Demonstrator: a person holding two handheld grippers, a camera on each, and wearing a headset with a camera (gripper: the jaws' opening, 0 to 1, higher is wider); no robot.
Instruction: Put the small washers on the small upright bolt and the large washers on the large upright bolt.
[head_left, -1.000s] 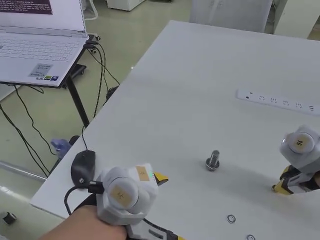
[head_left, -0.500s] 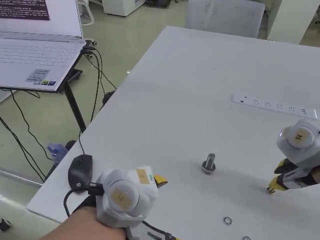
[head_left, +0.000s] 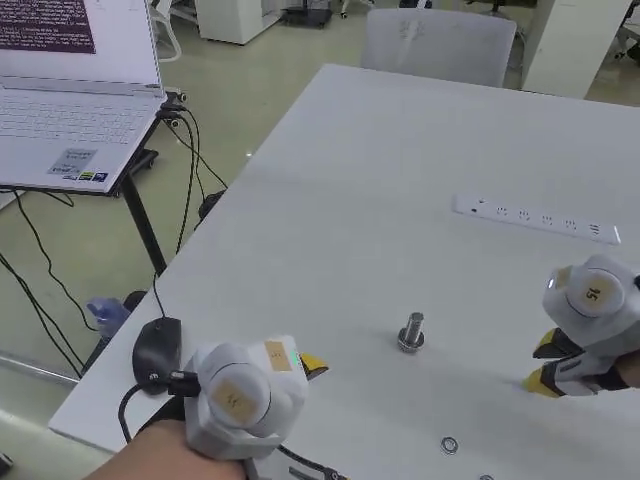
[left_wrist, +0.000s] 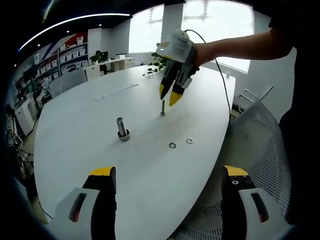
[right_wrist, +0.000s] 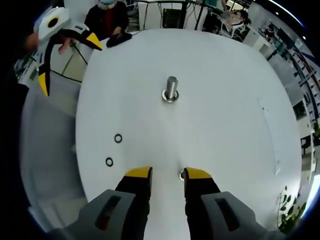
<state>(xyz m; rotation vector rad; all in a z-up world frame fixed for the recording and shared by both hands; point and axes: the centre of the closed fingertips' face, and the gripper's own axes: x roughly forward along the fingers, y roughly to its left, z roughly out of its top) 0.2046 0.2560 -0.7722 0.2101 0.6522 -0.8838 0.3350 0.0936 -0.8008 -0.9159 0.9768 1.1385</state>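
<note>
Leftmost, the left tongs (left_wrist: 169, 172) are hovering by the near edge of the desk (head_left: 380, 180), on the person's side of the large bolt (head_left: 411, 332). Their jaws are gaping wide and carrying nothing. The large bolt is standing on its head with its shank pointing straight up, and it is wearing no washers. Just to the near right of it, the two washers (head_left: 449, 444) are lying flat on the desk, close together but not touching. I cannot tell which size each one is. Further right of the large bolt, the small bolt (left_wrist: 163, 107) is also standing upright. The right tongs (right_wrist: 167, 174) are pointing down over it, jaws parted by a narrow gap and gripping nothing, with the bolt's top showing between them close to one jaw. So the washers are lying between the two tongs, nearer the person than either bolt. The right tongs are looking the nearer pair, and whichever goes would likely be pinching a flat ring and carrying it over a vertical shank.
</note>
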